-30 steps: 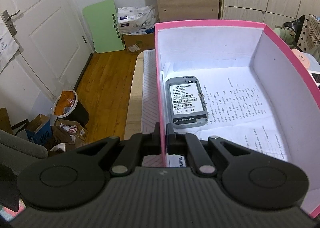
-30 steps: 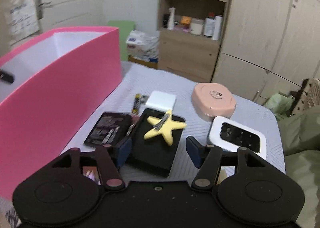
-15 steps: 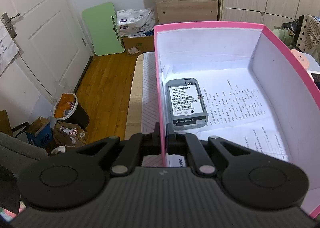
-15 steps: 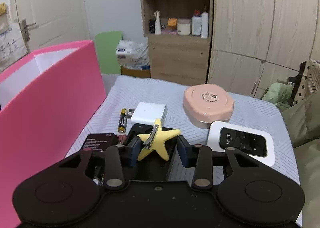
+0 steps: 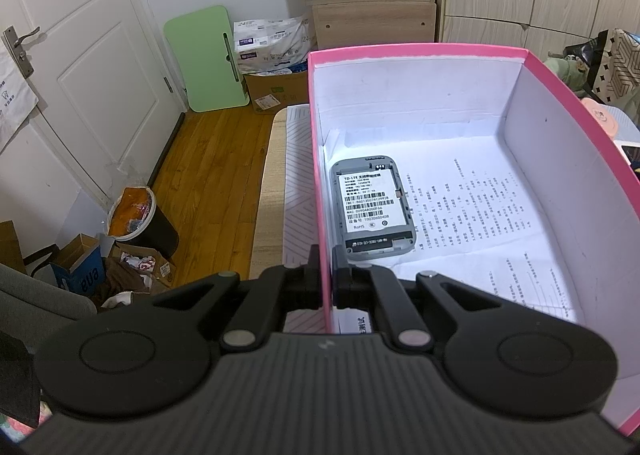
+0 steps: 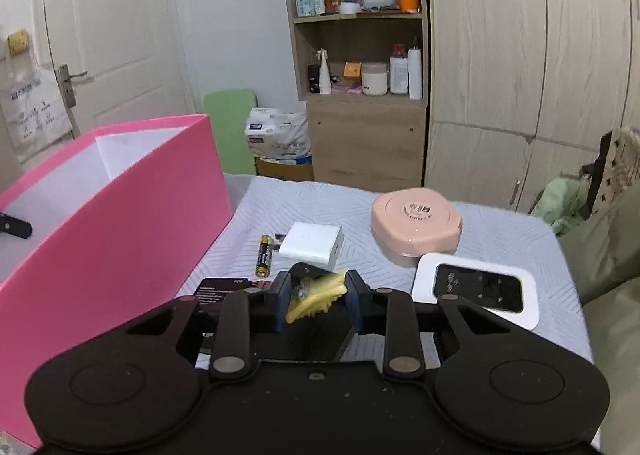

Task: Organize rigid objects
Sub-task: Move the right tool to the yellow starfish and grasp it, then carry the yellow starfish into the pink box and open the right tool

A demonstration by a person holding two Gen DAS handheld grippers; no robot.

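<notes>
My left gripper point(image 5: 326, 275) pinches the near wall of the pink box point(image 5: 576, 127), a grey router point(image 5: 374, 207) lying inside at frame centre. My right gripper point(image 6: 316, 295) clamps the yellow star clip point(image 6: 316, 295), lower centre.

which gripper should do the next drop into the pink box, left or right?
Right. The right gripper is shut on the yellow star clip, beside the pink box. The left gripper is clamped on the box's wall, likely steadying it.
</notes>
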